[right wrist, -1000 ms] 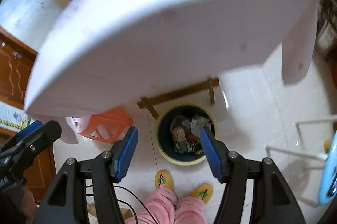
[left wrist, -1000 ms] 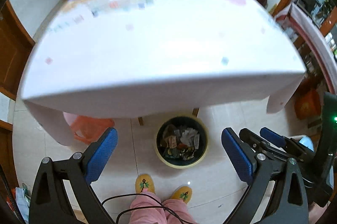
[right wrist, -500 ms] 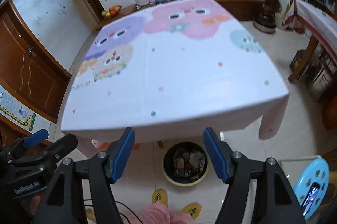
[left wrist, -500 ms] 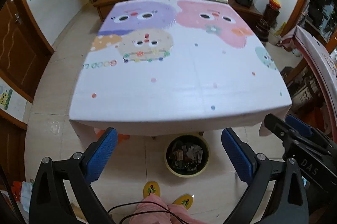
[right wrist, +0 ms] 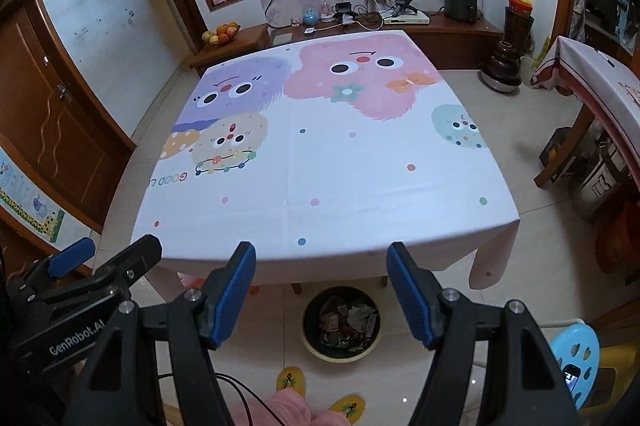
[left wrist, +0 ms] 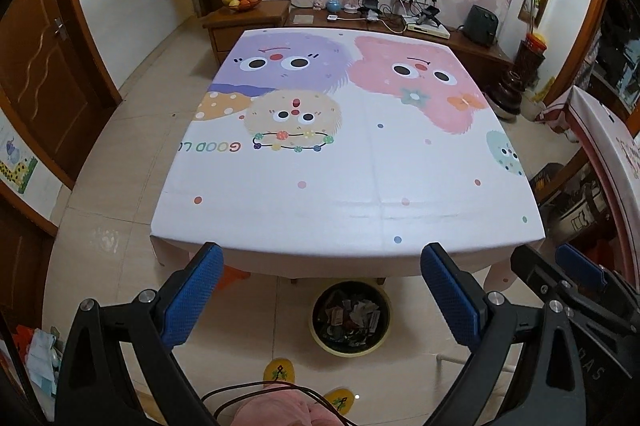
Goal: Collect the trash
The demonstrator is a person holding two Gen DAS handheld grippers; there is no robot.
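Right gripper (right wrist: 322, 290) above bin (right wrist: 341, 326), table (right wrist: 320, 186)

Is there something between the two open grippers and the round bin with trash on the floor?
Nothing visible blocks it. The left gripper and right gripper both stand open and empty above the yellow-rimmed round bin, which sits on bare tile just in front of the white cartoon-printed tablecloth edge.

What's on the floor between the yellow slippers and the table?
The trash bin, full of scraps, stands on the tiles between the slippers and the near edge of the table. Both wrist views show it.
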